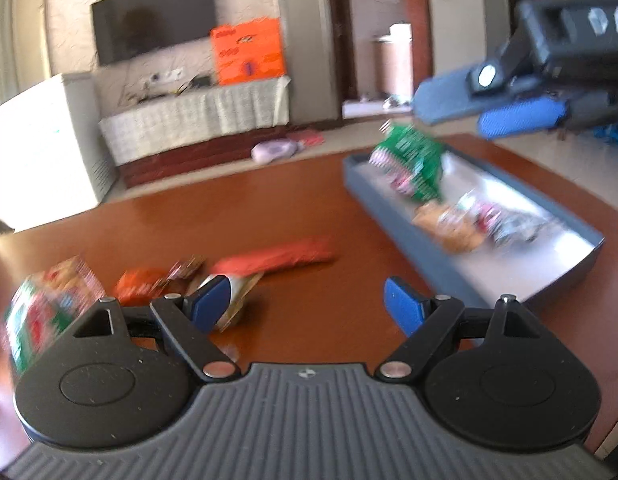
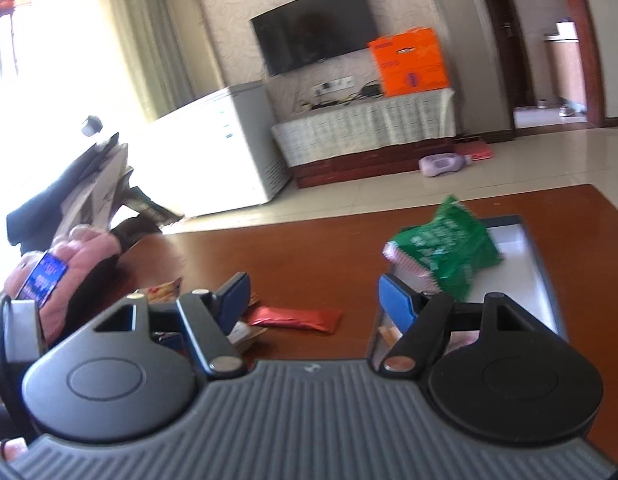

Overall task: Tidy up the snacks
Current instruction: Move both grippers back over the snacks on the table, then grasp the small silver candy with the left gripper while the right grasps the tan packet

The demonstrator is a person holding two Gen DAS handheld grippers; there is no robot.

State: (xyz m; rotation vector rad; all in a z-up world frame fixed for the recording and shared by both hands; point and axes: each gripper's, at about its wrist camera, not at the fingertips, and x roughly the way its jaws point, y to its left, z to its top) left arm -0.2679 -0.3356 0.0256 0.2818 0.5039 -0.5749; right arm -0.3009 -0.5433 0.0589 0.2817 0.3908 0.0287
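Over the tray's (image 1: pixel 429 256) far end the right gripper (image 1: pixel 455 116) hangs released above the green packet (image 1: pixel 413 160). Left gripper (image 1: pixel 309 304) also spread, empty, near the table's (image 1: pixel 269 208) left edge. Next: pinch the red bar (image 1: pixel 277 258) mid-length, low approach, wrapper looks slippery.

My left tool (image 1: pixel 305 304) sits low over the brown wooden tabletop (image 1: pixel 301 208), fingers spread wide. Ahead and to its right lies the long grey rectangular tray (image 1: pixel 565 268). In the tray's far end rests the green crinkled snack bag (image 1: pixel 413 160); nearer in the same tray lie the tan wrapped snack (image 1: pixel 449 228) and, to its right, the clear-wrapped snacks (image 1: pixel 505 220). Left of the tray, on the tabletop, lies the long red foil packet (image 1: pixel 281 258), with the small orange packet (image 1: pixel 139 286) further left. My right tool (image 1: pixel 485 116) hangs above the tray's far end, fingers apart.
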